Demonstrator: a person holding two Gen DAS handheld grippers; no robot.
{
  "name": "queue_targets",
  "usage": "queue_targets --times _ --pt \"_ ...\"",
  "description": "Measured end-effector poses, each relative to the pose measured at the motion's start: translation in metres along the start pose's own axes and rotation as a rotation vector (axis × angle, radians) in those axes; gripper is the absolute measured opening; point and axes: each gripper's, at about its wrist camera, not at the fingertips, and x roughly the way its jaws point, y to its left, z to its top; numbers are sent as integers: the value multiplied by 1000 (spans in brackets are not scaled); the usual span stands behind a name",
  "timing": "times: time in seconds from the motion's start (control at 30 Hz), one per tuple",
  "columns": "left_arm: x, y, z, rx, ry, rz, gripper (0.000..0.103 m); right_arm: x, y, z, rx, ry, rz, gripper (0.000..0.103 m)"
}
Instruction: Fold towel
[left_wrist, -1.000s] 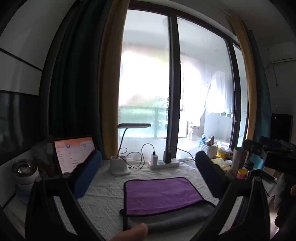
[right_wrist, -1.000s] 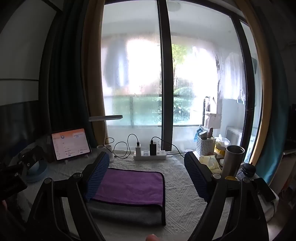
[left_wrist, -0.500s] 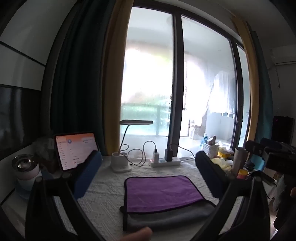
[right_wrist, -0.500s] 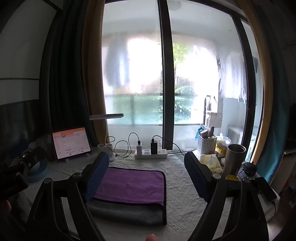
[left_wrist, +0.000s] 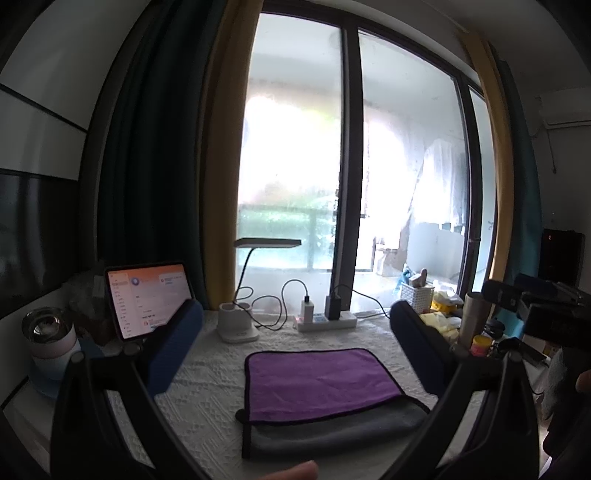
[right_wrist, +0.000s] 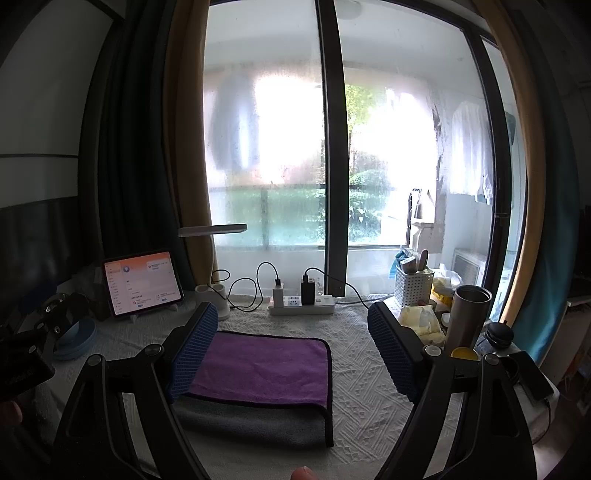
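Observation:
A towel, purple (left_wrist: 316, 380) on top with a grey underside (left_wrist: 332, 430) showing along its near edge, lies folded on the white textured tablecloth (left_wrist: 207, 398). It also shows in the right wrist view (right_wrist: 266, 365). My left gripper (left_wrist: 295, 354) is open and empty, held above and behind the towel. My right gripper (right_wrist: 291, 350) is open and empty, with its left finger (right_wrist: 192, 350) over the towel's left part. The right gripper body shows at the right edge of the left wrist view (left_wrist: 546, 314).
A tablet (left_wrist: 147, 299) stands at the back left beside a tumbler (left_wrist: 48, 339). A desk lamp (left_wrist: 240, 321) and a power strip (left_wrist: 325, 319) sit at the back. A white basket (right_wrist: 413, 286), a steel cup (right_wrist: 467, 317) and small items crowd the right side.
Both grippers have risen and tilted slightly, so the towel sits a little lower in the views. The towel has not moved. Both stay open.

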Motion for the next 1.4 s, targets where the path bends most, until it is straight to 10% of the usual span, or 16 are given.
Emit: queue_targets --times 1.4 --pt "-1 -1 1 -13 -5 0 102 2 -1 -1 0 5 0 86"
